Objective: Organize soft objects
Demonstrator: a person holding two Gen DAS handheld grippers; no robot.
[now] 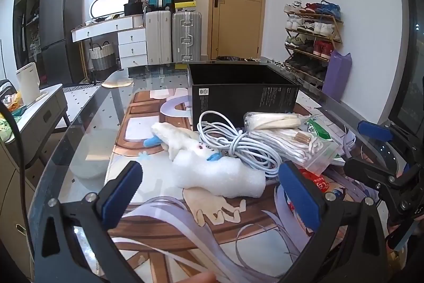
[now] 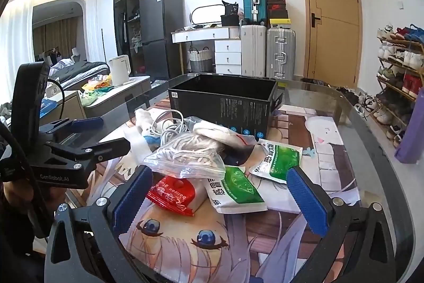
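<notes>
A white plush toy (image 1: pixel 212 163) with blue bits lies on the printed mat, just beyond my open, empty left gripper (image 1: pixel 209 190). A coiled white cable (image 1: pixel 238 142) lies against it. A clear bag of white rope (image 1: pixel 299 147) and a second rope bundle (image 1: pixel 273 121) lie to the right. An open black box (image 1: pixel 243 89) stands behind the pile. In the right wrist view my right gripper (image 2: pixel 220 192) is open and empty over a red packet (image 2: pixel 172 192) and two green-and-white sachets (image 2: pixel 235 190). The rope bag (image 2: pixel 185 158) and the box (image 2: pixel 222 102) sit beyond.
The glass table (image 1: pixel 87 139) carries an anime-print mat (image 2: pixel 331 150). The right gripper shows at the right edge of the left wrist view (image 1: pixel 384 166). A side table with a white kettle (image 2: pixel 120 69) stands to the left. Suitcases (image 2: pixel 267 52), a door and a shoe rack (image 2: pixel 402 65) line the far wall.
</notes>
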